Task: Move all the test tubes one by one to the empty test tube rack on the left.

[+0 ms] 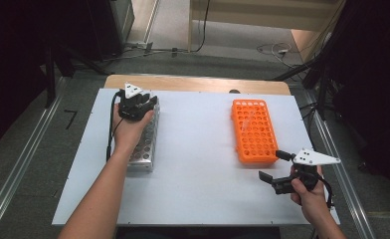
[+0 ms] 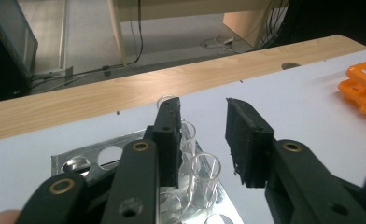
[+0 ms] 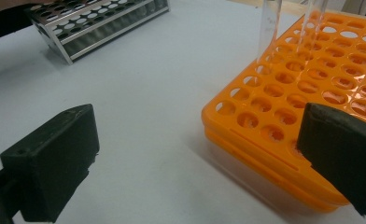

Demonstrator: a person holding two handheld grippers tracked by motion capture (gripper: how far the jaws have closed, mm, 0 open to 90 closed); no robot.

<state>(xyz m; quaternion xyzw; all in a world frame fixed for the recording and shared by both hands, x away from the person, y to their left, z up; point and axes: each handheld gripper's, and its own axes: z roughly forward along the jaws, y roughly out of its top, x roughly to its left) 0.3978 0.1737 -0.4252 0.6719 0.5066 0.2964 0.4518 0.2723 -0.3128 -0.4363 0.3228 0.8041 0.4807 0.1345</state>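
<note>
Hovering over the far end of the metal rack (image 1: 146,142), the left gripper (image 1: 144,105) sits with its jaws parted a little — no tube is pinched between the pads. Seen in the left gripper view, the left gripper (image 2: 202,140) has clear glass tubes (image 2: 204,179) standing upright in the rack's holes (image 2: 78,161) just below and between the jaws; one tube stands right beside the inner face of the left-hand pad, though contact cannot be confirmed. Jaws released, then, above the tubes.

Orange rack (image 1: 254,130) lies well apart from the metal rack, across the white table top (image 1: 193,149). Two clear tubes (image 3: 270,30) stand upright in the orange rack (image 3: 302,93) toward its far side, as the right gripper view shows.

Right gripper (image 1: 272,167) is held near the orange rack's near corner, on the side away from the metal rack — jaws spread wide, nothing between them. In its own view, one pad of the right gripper (image 3: 195,163) sits over bare table and the other overlaps the orange rack's near edge.
</note>
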